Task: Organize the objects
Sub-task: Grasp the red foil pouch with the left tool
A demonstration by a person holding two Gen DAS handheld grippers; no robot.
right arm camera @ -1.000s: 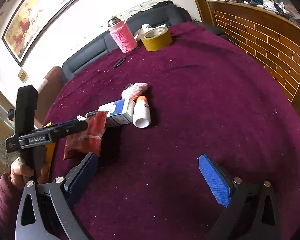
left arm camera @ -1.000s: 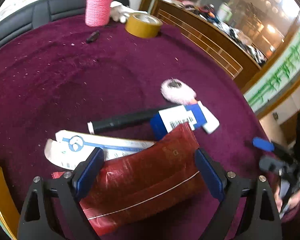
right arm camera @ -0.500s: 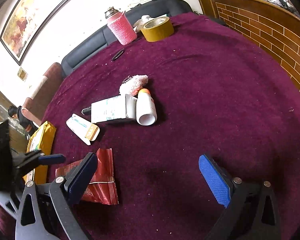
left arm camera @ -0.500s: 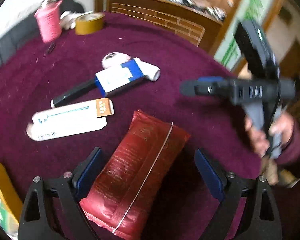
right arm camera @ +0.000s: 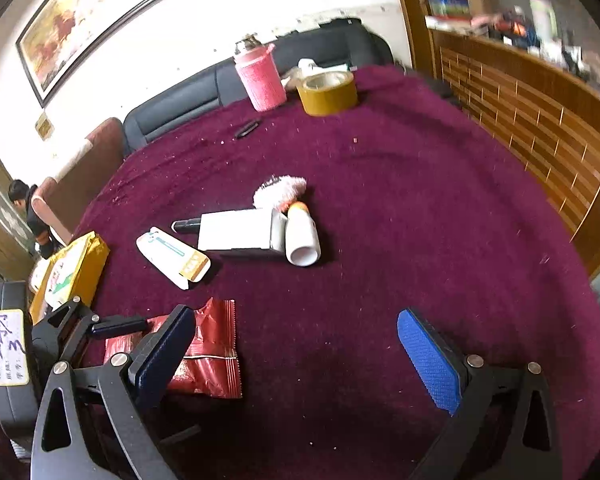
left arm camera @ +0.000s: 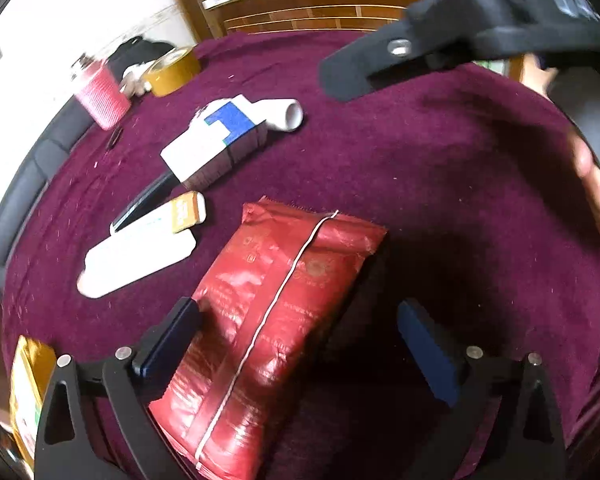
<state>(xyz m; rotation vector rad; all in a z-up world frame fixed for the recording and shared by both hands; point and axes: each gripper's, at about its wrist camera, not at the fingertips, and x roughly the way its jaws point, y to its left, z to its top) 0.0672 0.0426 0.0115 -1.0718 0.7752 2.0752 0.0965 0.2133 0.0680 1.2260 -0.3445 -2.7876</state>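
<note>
A red foil packet (left arm camera: 276, 320) lies on the maroon table (left arm camera: 440, 184), between the fingers of my open left gripper (left arm camera: 300, 344); the left finger touches its edge. It also shows in the right wrist view (right arm camera: 208, 348). My right gripper (right arm camera: 300, 356) is open and empty above the table's near edge. Ahead lie a white and blue box (left arm camera: 216, 140), a white bottle (right arm camera: 302, 236), a flat white carton (right arm camera: 172, 256), a black pen (left arm camera: 144, 200) and a pink fluffy thing (right arm camera: 280, 188).
A pink wrapped cup (right arm camera: 262, 80) and a roll of brown tape (right arm camera: 328, 92) stand at the table's far edge, with a small black clip (right arm camera: 247, 129) nearby. A yellow packet (right arm camera: 72, 272) lies at the left edge. A wooden counter (right arm camera: 540, 104) runs along the right.
The red packet went from lifted over the other items to lying on the table nearer me. The left gripper swung right and both views came closer together.
</note>
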